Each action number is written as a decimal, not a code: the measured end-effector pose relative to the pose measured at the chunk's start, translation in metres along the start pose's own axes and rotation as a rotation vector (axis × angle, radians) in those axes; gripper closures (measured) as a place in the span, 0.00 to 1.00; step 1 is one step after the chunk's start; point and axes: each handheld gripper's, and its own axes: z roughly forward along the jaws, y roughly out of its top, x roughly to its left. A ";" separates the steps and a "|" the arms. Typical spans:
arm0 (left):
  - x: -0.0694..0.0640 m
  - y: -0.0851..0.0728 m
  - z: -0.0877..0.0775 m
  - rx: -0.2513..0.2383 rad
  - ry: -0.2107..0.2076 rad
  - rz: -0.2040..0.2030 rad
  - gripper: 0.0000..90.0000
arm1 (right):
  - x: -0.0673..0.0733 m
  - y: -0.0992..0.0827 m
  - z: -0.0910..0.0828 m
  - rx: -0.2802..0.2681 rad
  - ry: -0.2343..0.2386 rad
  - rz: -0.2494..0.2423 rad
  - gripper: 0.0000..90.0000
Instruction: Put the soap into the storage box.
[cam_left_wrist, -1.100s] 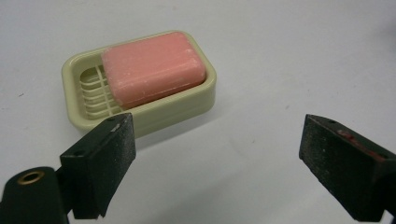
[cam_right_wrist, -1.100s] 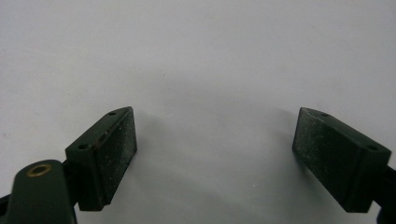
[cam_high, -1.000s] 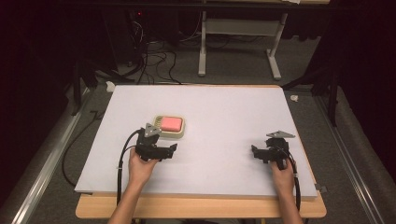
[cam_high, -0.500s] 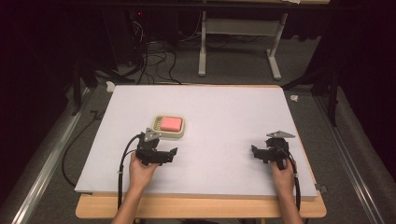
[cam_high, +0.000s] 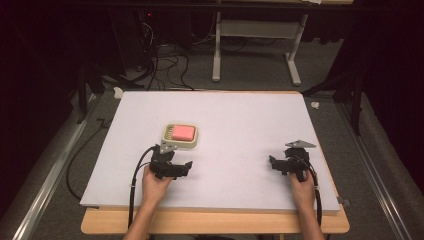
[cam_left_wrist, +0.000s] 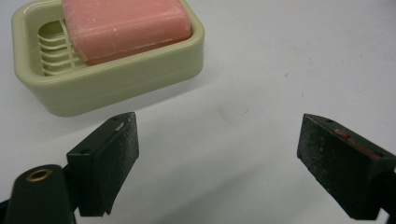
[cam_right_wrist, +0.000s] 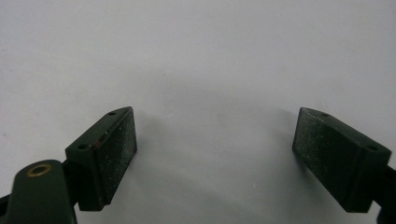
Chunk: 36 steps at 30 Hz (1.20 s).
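A pink bar of soap (cam_high: 183, 132) (cam_left_wrist: 126, 25) lies in a cream soap dish (cam_high: 169, 142) (cam_left_wrist: 112, 81) left of the table's middle. My left gripper (cam_high: 184, 167) (cam_left_wrist: 217, 140) sits just in front of the dish, a little to its near side, open with nothing between its jaws. Over at the right side of the table my right gripper (cam_high: 274, 163) (cam_right_wrist: 215, 140) rests low, also open and holding nothing, with bare tabletop under it.
The white table top (cam_high: 240, 120) has a wooden front edge (cam_high: 215, 222). Black cables (cam_high: 134, 180) trail from each gripper toward the person. Beyond the table stand a metal desk frame (cam_high: 217, 50) and tangled cables (cam_high: 165, 65) on the floor.
The left gripper has drawn back a little toward the person, away from the soap dish. The right gripper has held still.
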 end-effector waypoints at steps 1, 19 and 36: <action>0.000 0.000 0.001 0.001 0.002 0.001 0.15 | 0.000 0.000 0.000 0.000 0.000 0.000 0.16; -0.003 -0.005 0.019 0.034 0.035 0.026 0.16 | 0.000 0.000 0.000 -0.001 -0.001 -0.001 0.16; -0.004 -0.007 0.029 0.045 0.053 0.042 0.16 | 0.000 0.000 0.000 0.000 0.000 0.000 0.16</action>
